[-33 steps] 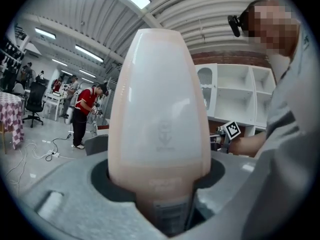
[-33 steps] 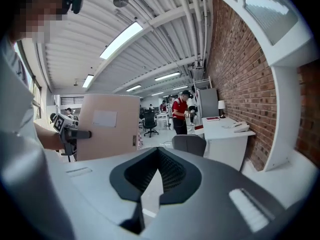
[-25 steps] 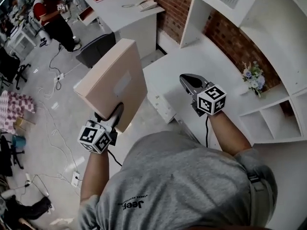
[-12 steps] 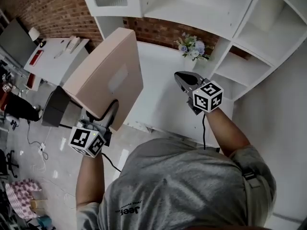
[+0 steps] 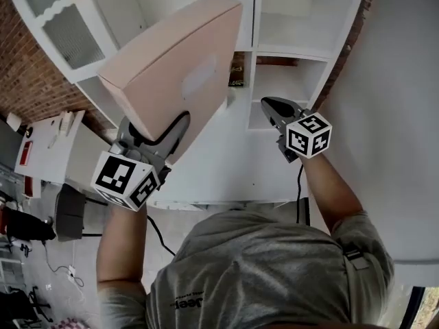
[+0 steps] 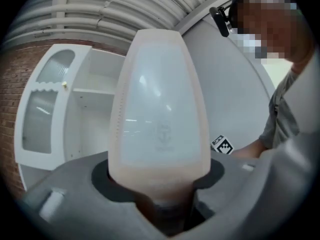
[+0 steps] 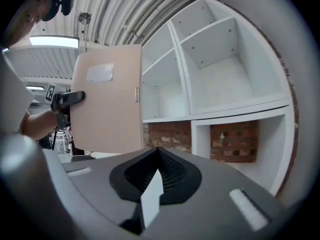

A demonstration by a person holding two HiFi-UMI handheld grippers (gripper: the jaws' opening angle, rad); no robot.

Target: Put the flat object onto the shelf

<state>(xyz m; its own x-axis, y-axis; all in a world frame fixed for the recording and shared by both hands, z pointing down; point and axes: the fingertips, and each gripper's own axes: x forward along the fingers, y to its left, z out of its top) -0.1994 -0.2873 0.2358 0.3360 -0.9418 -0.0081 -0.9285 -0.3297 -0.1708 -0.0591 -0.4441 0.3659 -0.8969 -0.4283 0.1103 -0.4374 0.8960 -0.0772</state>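
Head view, starting at the left: my left hand-held gripper (image 5: pixel 159 134) is clamped on the lower edge of the flat object (image 5: pixel 175 67). It is a pale pinkish board or slim box, standing tilted up in the air in front of the white shelf (image 5: pixel 288 52) and resting on none of its boards yet. In the left gripper view the jaws stand fairly wide around its thickness, with the pads pressed on both faces.

I judge it stiff, since it keeps its plane without sagging though gripped at one end only. It is probably light for its breadth. The faces look smooth, so it could slide or swing in the pads. The grip sits near the middle of the short edge, which seems the right place. With so much length above the jaws, it will twist easily if a corner catches a divider.

Further right, my right hand-held gripper (image 5: pixel 273 105) hovers above the bench (image 5: pixel 226 166), jaws together and empty, free to steady the board's far face.
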